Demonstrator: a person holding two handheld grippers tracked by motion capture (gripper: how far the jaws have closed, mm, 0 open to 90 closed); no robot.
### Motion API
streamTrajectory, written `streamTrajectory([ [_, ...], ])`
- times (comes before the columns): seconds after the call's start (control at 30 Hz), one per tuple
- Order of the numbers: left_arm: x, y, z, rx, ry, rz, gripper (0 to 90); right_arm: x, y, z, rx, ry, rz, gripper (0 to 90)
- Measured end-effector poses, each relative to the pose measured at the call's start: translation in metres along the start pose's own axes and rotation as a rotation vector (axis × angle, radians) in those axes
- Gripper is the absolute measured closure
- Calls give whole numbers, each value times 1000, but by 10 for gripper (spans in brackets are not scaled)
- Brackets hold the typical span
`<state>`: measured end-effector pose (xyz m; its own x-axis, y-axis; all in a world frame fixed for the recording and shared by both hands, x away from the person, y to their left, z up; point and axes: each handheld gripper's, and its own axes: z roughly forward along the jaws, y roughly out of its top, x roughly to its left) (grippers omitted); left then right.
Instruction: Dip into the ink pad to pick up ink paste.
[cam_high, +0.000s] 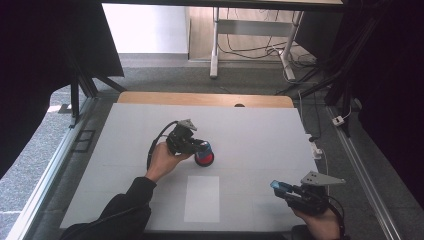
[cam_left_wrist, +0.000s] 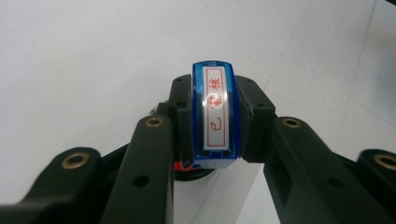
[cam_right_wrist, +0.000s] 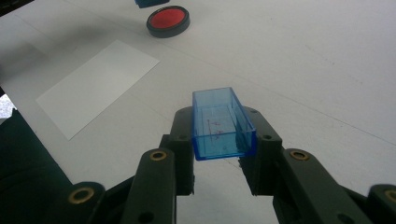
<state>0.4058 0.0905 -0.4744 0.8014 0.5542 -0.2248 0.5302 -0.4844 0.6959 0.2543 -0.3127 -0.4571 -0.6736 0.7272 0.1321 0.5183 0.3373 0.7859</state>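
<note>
A blue stamp (cam_left_wrist: 215, 93) with a white label in red characters is clamped between the jaws of my left gripper (cam_left_wrist: 217, 123). In the high view the left gripper (cam_high: 200, 145) holds the stamp (cam_high: 205, 148) right over a round red ink pad (cam_high: 205, 160) in a black case; whether they touch I cannot tell. The pad's red edge (cam_left_wrist: 187, 166) peeks out under the stamp. My right gripper (cam_right_wrist: 219, 142) is shut on a clear blue stamp cap (cam_right_wrist: 219, 116), open side up, held above the table near the front right (cam_high: 280, 186).
A white sheet of paper (cam_high: 201, 198) lies flat on the grey table top (cam_high: 260, 135), in front of the ink pad (cam_right_wrist: 168, 21) and between the two hands. The same sheet (cam_right_wrist: 98, 86) lies to the left in the right gripper view. Cables trail from both grippers.
</note>
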Motion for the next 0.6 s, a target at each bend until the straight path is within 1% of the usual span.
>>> streamTrajectory([
  [0.07,3,-1,3,4,-2,-13,707,0,0,0,0,2,2,680],
  [0.23,5,-3,8,15,6,-26,706,0,0,0,1,3,2,680],
  [0.4,6,-2,12,24,7,-27,707,0,0,0,2,5,1,679],
  [0.53,6,-2,15,37,23,-30,707,0,0,0,3,6,0,680],
  [0.6,6,-2,17,47,39,-28,707,0,0,0,3,6,-1,679],
])
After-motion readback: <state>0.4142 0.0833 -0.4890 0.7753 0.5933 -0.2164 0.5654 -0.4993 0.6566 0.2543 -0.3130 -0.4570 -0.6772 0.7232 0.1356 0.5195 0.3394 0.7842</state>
